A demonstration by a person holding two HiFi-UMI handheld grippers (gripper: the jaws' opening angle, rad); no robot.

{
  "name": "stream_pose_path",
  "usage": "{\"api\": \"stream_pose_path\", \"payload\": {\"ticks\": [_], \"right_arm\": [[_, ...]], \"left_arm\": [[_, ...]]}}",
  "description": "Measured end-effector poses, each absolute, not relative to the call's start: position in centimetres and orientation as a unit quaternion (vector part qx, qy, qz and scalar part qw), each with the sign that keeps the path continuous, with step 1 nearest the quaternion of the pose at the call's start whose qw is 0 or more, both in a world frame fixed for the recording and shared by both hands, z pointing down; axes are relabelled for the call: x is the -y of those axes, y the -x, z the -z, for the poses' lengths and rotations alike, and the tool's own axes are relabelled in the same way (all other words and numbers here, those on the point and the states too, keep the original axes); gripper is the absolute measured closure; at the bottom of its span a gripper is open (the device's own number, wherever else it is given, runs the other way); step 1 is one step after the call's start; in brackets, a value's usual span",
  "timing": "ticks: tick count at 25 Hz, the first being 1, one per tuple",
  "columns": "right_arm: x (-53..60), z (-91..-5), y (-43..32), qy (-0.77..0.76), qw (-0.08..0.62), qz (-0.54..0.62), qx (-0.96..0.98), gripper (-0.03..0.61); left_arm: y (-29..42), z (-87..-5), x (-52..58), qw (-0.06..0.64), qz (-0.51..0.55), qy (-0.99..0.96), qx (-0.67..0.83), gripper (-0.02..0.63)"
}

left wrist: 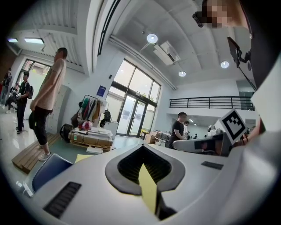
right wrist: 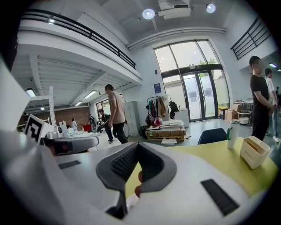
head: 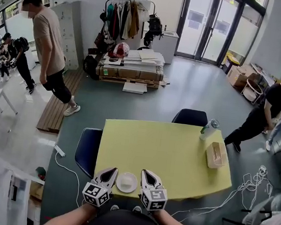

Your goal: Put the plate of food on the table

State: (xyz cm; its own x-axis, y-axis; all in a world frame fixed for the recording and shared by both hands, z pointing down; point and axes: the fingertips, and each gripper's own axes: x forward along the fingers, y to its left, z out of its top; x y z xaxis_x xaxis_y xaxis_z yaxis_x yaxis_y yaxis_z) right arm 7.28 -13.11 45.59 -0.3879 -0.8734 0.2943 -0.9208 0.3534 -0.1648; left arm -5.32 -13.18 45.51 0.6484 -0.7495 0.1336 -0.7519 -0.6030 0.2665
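Note:
A small white plate (head: 126,182) lies on the yellow table (head: 166,153), close to its front edge. My left gripper (head: 112,172) rests just left of the plate and my right gripper (head: 146,173) just right of it, both pointing away from me. Each has its jaws shut, tips together, with nothing clamped. In the left gripper view only yellow tabletop shows through the gap behind the left gripper's (left wrist: 142,147) tips. In the right gripper view the same gap behind the right gripper's (right wrist: 137,145) tips shows reddish bits (right wrist: 139,177) over a white patch (right wrist: 131,201); what they are is unclear.
A wooden tissue box (head: 216,154) and a drink can (head: 209,127) stand at the table's right side. Dark blue chairs sit at the left (head: 87,151) and far side (head: 190,116). White cables (head: 250,185) trail on the floor at right. People stand around; a loaded pallet (head: 130,68) is beyond.

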Motion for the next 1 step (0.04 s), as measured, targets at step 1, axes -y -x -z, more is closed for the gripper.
{"api": "stream_pose_path", "payload": {"ticks": [1], "right_arm": [[13.09, -45.58, -7.22, -0.547, 0.077, -0.152, 0.820, 0.568]], "left_arm": [[5.37, -45.56, 13.20, 0.151, -0.004, -0.895, 0.420, 0.606]]}}
